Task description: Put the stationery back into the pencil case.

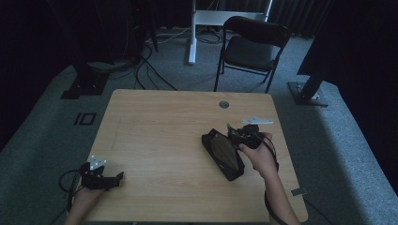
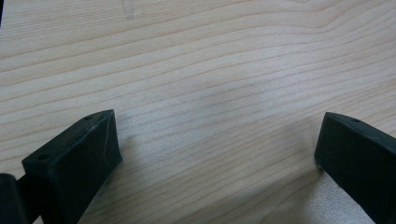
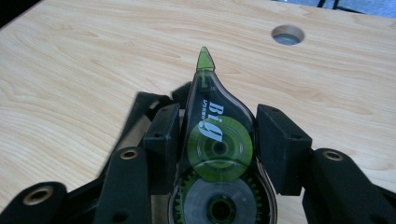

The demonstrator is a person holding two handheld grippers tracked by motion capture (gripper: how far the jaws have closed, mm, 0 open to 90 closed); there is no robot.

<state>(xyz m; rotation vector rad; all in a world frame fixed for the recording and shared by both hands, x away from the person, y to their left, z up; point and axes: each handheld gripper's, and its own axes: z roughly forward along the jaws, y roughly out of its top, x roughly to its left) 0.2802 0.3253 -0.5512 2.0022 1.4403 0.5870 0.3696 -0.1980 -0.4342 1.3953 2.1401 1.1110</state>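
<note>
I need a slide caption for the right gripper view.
Right tool clamps a green correction tape dispenser above the wooden table.

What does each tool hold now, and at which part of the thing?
The right tool grips a correction tape dispenser across its wide body, the green tip pointing away. The left tool holds nothing; its jaws stand apart over the table.

Tabletop [image 1: 164, 136]: pale wood, fine wavy grain lines; round grey hole [image 3: 287, 35] near far edge. Correction tape dispenser [image 3: 217, 154]: smoky see-through shell, green pointed tip, green reel above grey reel, white "Big" lettering. Pouch [image 1: 223, 153]: black. Right hand-held gripper [image 3: 217, 135]: black, brass-coloured rivets. Left hand-held gripper [image 2: 215, 154]: black, grey plate [image 1: 97, 163] on top. Chair [image 1: 251, 47]: black. Floor [image 1: 338, 140]: grey-green carpet
</note>
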